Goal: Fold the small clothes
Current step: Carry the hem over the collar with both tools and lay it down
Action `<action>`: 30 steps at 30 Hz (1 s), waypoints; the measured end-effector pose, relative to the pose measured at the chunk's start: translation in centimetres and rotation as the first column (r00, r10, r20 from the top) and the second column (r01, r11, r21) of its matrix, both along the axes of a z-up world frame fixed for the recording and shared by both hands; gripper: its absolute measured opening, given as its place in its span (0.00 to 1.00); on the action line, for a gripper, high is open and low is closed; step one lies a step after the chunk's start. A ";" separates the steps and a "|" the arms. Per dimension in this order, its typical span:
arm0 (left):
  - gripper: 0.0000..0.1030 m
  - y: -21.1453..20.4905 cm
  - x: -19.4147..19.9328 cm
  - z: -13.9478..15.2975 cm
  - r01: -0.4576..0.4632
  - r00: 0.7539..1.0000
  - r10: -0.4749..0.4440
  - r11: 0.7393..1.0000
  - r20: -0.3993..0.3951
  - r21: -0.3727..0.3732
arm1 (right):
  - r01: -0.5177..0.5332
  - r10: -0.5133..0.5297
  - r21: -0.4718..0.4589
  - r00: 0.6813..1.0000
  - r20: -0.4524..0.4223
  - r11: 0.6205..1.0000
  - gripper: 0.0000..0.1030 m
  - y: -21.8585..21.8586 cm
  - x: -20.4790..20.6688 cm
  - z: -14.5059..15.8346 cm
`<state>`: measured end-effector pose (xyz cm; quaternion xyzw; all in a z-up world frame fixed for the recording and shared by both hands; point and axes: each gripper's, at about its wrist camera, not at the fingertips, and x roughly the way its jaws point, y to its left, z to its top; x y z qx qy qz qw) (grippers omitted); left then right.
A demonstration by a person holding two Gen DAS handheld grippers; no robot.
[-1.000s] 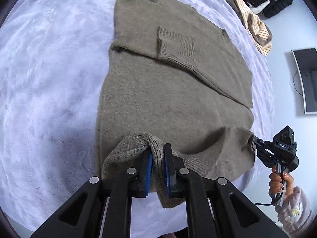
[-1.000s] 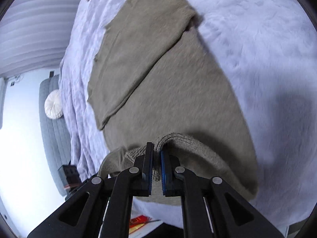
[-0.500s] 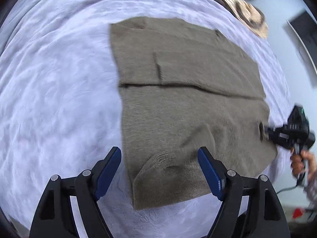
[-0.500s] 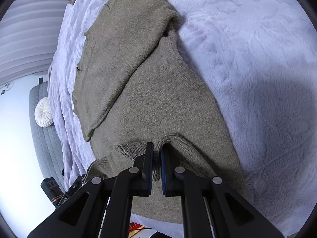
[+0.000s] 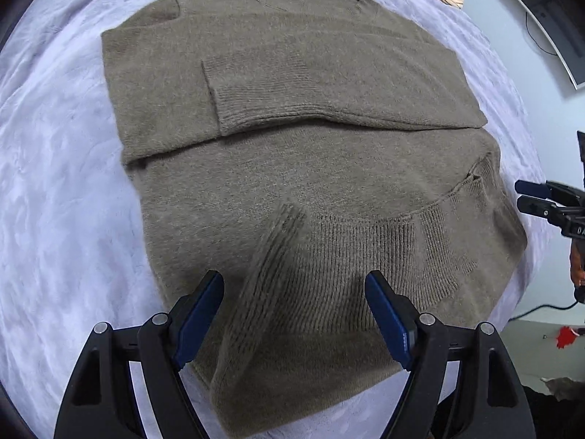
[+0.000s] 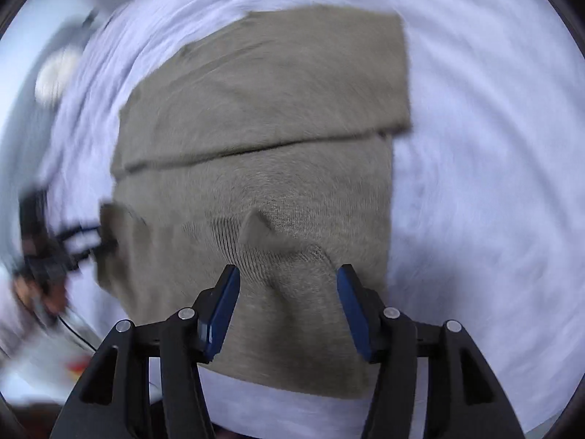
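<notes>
Both claws, left [image 5: 294, 314] and right [image 6: 289, 303], gape above the sweater [image 5: 292, 168].

Legible markings: almost none.
From my remote position I can read no complete text, label, brand, number or sign in either wrist view. The right gripper [image 5: 526, 195], visible at the edge of the left wrist view, carries one partly cut-off white character, possibly a "D", on its black body. The right wrist view is motion-blurred and I find nothing legible there.
</notes>
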<state>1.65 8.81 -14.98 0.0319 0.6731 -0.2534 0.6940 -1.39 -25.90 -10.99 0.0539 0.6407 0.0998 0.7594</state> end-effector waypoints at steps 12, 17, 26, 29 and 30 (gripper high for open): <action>0.07 -1.2 -0.1 0.3 0.008 0.999 -0.010 0.999 0.036 0.043 | -0.055 0.053 -0.018 0.994 -0.092 0.998 0.07 0.6 2.7 -4.3; 0.07 -0.1 -1.5 5.3 -0.029 0.989 0.029 1.000 0.146 -0.004 | -0.089 0.097 -0.125 0.994 0.058 0.988 0.07 1.1 0.2 0.8; 0.07 1.9 0.8 14.3 -0.095 0.937 0.124 0.990 0.327 -0.103 | 0.003 0.036 -0.123 0.950 0.310 0.992 0.07 0.2 1.3 10.5; 0.07 1.6 4.2 15.9 -0.119 0.902 0.159 0.985 0.401 -0.123 | 0.014 0.039 -0.140 0.928 0.371 0.990 0.07 0.8 5.3 11.5; 0.07 1.4 5.1 16.0 -0.129 0.893 0.170 0.984 0.417 -0.125 | 0.017 0.039 -0.142 0.922 0.385 0.990 0.07 0.7 6.4 11.7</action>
